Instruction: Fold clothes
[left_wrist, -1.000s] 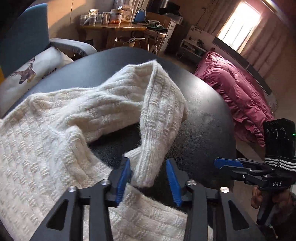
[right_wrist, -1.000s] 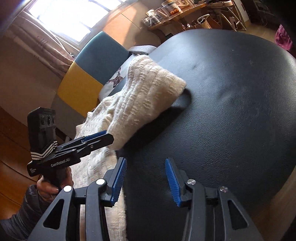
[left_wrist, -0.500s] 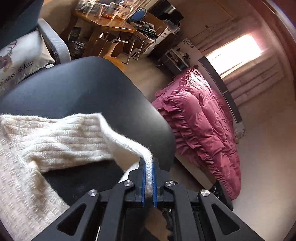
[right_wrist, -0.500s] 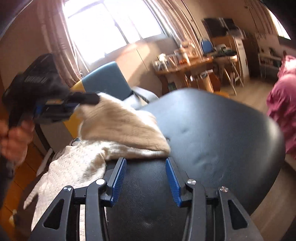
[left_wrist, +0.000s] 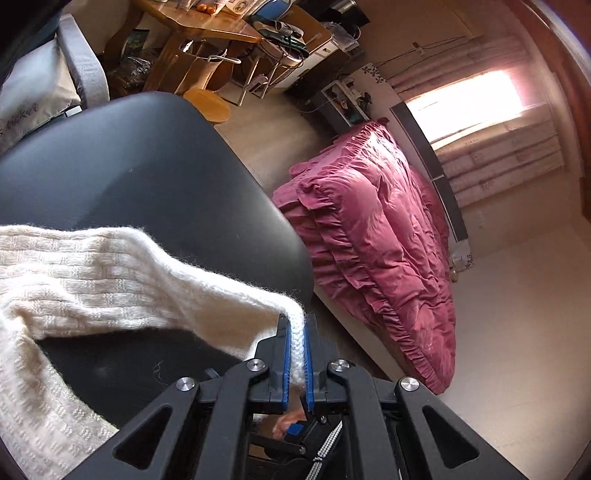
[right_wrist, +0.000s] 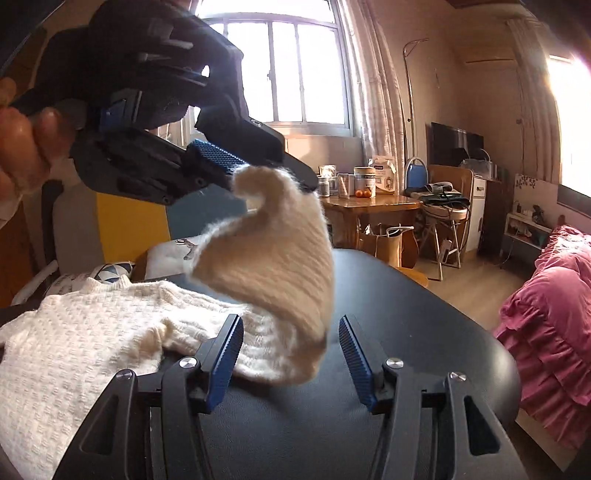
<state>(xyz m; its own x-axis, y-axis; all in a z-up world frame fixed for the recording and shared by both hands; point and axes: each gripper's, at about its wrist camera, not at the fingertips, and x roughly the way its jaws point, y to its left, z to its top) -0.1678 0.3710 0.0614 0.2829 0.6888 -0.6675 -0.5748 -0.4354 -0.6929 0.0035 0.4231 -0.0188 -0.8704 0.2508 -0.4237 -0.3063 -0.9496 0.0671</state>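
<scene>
L gripper (left_wrist: 296, 354) has its blue pads pinched tight on the cuff of the cream sweater (right_wrist: 74, 354), holding that sleeve (right_wrist: 273, 266) up off the black table (right_wrist: 424, 332), prob. so it can swing over the body w/o dragging. Sweater body lies flat on the table's left side, collar at the far end. R gripper (right_wrist: 291, 354) hovers low at the near edge, jaws spread wide w/ nothing in them, just short of the sleeve's drooping fold, likely to steady it.

Fuzzy cream rib-knit wool sweater (left_wrist: 110, 280) pinched between ridged blue rubbery pads (left_wrist: 284, 354); under the jaws, smooth semi-gloss black leather tabletop (right_wrist: 406, 406).
</scene>
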